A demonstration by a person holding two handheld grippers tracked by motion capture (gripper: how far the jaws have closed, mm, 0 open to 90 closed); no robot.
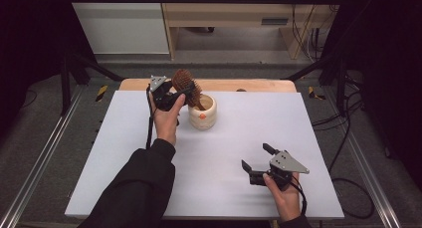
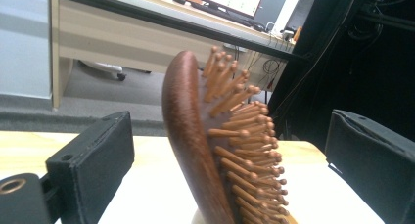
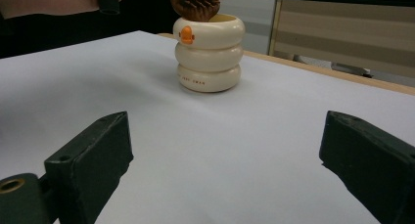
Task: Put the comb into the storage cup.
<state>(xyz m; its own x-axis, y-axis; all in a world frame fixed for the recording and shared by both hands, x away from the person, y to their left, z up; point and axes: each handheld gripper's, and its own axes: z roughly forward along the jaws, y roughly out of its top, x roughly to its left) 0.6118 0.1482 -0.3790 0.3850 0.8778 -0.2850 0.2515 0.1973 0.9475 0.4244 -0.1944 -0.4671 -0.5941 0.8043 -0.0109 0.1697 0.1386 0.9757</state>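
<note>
The wooden hairbrush [image 1: 186,86] stands handle-down in the cream cup [image 1: 202,113], between the left tool's [image 1: 175,97] parted jaws. That tool should back away level without tipping it; the right tool [image 1: 256,162] rests spread.

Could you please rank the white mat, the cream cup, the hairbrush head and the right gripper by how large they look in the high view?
1. White mat, by far the largest.
2. Right gripper, though it sits nearer the camera.
3. Cream cup and hairbrush head: they look alike, so no ranking between them.
</note>
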